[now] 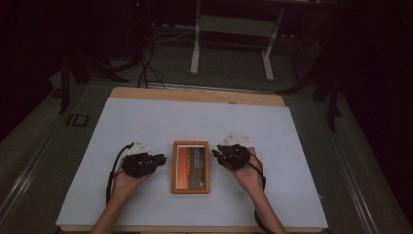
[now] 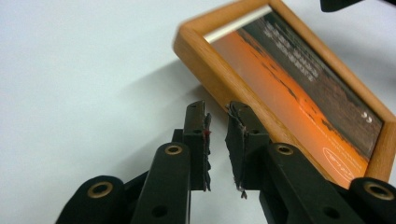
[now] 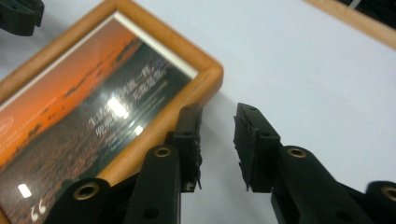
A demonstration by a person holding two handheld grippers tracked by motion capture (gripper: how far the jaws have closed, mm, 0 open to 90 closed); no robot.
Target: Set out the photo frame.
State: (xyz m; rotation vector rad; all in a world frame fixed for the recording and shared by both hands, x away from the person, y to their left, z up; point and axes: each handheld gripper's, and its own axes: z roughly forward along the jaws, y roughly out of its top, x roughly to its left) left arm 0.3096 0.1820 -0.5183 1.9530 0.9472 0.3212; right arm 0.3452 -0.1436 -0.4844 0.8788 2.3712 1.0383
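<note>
The wooden picture frame (image 1: 191, 167) lay flat on the bench (image 1: 146, 122) between my two grippers, just beside each. My left gripper (image 2: 217, 140) had its jaws slightly apart, empty; my right gripper (image 3: 217, 140) stood wider, also empty. Both hands rested low, jaws angled inward toward the frame.

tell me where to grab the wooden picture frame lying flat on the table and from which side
Take the wooden picture frame by its two long side rails, one gripper on each: left gripper from the left, right gripper from the right. It lies flat, glass up, so probably only the raised wooden edges offer purchase. Both grippers already flank it with jaws parted and nothing between them; come in low along the white table.
</note>
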